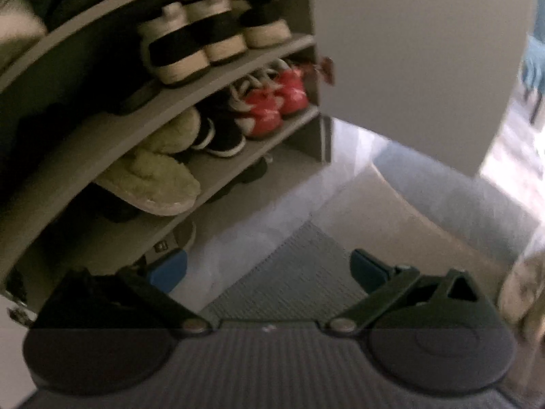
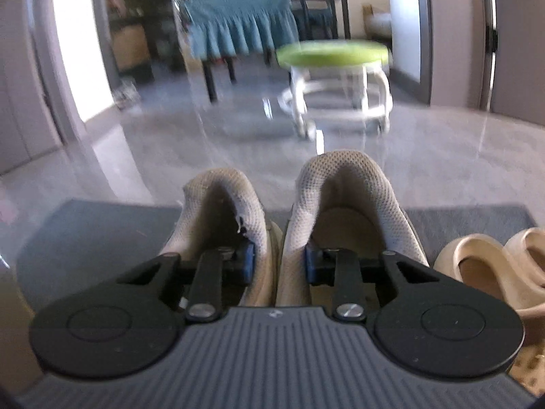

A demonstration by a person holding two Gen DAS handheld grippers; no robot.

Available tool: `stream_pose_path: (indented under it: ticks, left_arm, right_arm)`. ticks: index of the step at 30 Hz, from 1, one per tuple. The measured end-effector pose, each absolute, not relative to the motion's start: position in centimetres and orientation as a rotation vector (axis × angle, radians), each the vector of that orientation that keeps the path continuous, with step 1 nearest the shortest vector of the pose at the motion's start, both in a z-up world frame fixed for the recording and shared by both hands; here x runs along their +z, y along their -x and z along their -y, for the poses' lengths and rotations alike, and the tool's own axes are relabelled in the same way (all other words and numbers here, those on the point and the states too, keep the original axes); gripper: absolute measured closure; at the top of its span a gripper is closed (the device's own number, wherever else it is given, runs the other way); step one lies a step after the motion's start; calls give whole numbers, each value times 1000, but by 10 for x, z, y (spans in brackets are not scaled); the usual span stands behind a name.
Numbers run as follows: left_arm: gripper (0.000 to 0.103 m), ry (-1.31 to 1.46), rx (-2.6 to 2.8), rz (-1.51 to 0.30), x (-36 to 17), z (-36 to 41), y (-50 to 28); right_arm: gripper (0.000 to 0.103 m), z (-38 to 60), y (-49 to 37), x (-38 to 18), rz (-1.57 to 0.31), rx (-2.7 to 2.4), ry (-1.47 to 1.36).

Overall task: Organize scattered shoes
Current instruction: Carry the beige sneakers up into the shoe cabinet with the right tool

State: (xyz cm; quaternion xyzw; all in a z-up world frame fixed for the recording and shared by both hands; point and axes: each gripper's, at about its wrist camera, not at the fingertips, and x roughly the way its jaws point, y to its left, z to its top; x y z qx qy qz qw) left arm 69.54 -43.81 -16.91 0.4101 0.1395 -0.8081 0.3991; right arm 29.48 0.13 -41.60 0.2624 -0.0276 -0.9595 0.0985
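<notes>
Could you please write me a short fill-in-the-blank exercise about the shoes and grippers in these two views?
1. The right gripper pinches a pair of ____ mesh sneakers by their inner walls.
2. The left gripper is ____ and holds nothing.
3. On the shoe rack, the red sneakers sit one shelf ____ the black-banded sandals.
4. The stool on the floor has a ____ seat.

Missing words: white; open; below; green
</notes>
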Motion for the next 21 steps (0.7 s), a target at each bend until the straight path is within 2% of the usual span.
stream_pose_path:
  ticks: [8,13,21]
  left_arm:
    - [0,-823,-1985,-370,-194,454,-726]
    - [0,-788,-1904,-456,-210,466,-754]
    - [0,-751,-1827,-371,-229,461,-780]
  right_arm:
    - [73,0,-368,-360,68,-2734,-581]
    - [73,14,-396,-325,-51,-2606,-475]
    - [73,66,-434,-246,-96,-2294,-294]
